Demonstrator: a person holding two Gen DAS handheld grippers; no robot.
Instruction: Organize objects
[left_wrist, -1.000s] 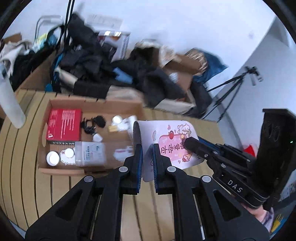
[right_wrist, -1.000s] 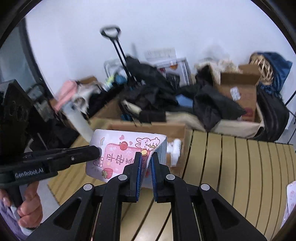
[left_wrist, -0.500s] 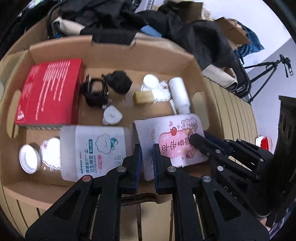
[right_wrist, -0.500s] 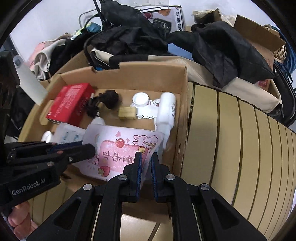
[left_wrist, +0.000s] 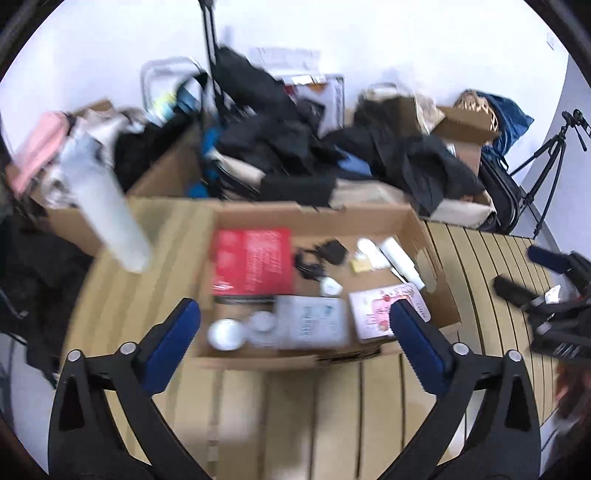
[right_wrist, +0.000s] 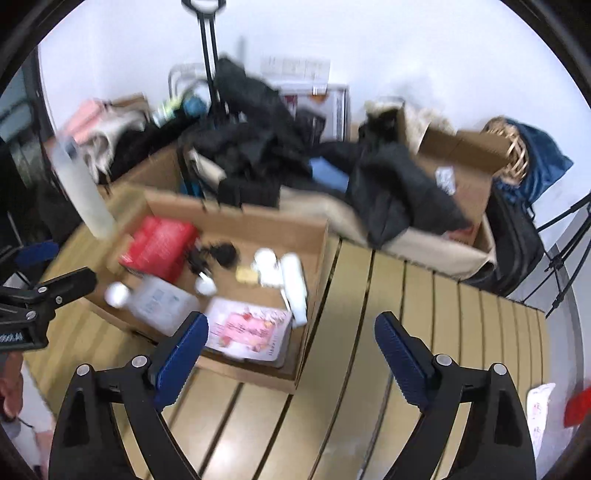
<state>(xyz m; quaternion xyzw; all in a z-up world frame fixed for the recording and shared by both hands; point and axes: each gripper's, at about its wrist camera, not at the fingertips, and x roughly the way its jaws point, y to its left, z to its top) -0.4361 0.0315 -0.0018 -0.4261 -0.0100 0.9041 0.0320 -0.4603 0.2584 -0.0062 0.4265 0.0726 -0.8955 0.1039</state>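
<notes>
Left wrist view: the left gripper (left_wrist: 295, 317) is spread wide and empty; likewise the right gripper (right_wrist: 291, 328). The pink packet (right_wrist: 247, 332) lies flat in the cardboard box (right_wrist: 314, 280), near-right corner. Withdraw clear of the box wall.

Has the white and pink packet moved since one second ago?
Yes. The white and pink packet has gone down into the cardboard box's near right corner, beside the white bottle; both grippers are open.
</notes>
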